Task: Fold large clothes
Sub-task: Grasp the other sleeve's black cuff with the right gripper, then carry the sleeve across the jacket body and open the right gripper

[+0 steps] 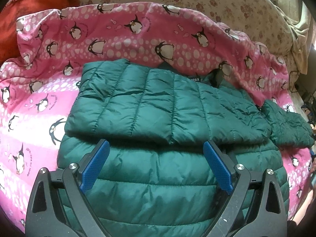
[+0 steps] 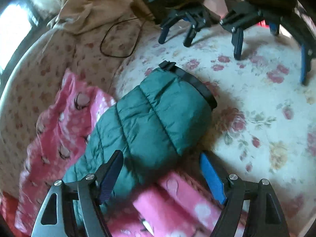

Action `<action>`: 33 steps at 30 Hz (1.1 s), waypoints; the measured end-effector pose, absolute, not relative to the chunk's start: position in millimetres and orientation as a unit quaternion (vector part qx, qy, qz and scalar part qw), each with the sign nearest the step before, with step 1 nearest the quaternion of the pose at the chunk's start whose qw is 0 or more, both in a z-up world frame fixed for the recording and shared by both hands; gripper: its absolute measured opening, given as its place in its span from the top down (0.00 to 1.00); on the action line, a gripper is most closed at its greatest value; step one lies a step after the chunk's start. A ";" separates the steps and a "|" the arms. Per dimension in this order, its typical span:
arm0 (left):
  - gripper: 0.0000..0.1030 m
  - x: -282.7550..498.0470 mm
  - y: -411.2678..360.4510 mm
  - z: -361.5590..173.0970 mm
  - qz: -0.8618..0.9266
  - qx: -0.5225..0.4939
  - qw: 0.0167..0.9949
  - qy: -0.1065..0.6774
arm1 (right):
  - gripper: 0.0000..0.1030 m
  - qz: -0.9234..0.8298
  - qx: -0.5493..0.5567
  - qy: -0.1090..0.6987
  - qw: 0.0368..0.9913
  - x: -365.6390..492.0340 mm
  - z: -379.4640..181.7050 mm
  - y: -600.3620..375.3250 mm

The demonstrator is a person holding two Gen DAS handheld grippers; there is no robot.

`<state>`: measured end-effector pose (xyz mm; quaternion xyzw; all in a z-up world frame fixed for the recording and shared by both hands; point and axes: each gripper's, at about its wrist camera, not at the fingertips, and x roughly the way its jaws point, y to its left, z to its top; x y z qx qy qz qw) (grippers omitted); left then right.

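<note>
Above the near half of a green quilted jacket (image 1: 167, 106), the left gripper (image 1: 156, 148) has its jaws spread wide, blue pads (image 1: 94, 167) apart at 7 and 5 o'clock of the left wrist view, nothing pinched between them. The tips reach to the edge of a folded-over panel of the jacket; whether they touch the fabric I cannot tell.

Over at the right wrist view, the right gripper (image 2: 160, 158) is likewise spread wide and holds nothing. Its left finger (image 2: 110, 175) lies against or just over the jacket's sleeve (image 2: 150, 116), which runs from 7 o'clock toward 12 o'clock and ends in a dark cuff (image 2: 197, 85); the right finger sits just beside the sleeve.

Under the jacket lies a pink penguin-print blanket (image 1: 118, 39), rumpled in a ridge at 12 o'clock of the left view. Beyond it is a floral bedsheet (image 2: 256, 98), with a red cushion (image 1: 29, 9) at 10 o'clock. On the sheet at 12 to 1 o'clock of the right view stand two spare black grippers (image 2: 187, 21), and a thin black cable (image 2: 120, 39) loops at 11 o'clock.

The jacket is puffy, stitched in channels, one side folded across the body, a sleeve trailing at 3 o'clock.
</note>
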<state>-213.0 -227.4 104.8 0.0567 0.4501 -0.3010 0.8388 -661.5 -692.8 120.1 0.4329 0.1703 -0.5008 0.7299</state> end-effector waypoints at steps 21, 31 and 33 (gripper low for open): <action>0.07 -201.8 -189.0 115.9 -0.269 0.013 0.852 0.450 | 0.86 -0.305 0.287 0.162 0.894 -558.1 231.5 -594.8; 0.07 -200.6 -170.7 115.6 -0.263 0.013 0.856 0.445 | 0.88 -0.228 0.198 0.244 0.922 -449.8 224.0 -530.0; 0.07 -197.9 -167.8 112.7 -0.262 0.010 0.855 0.448 | 0.80 -0.249 0.180 0.286 0.908 -443.0 214.3 -529.8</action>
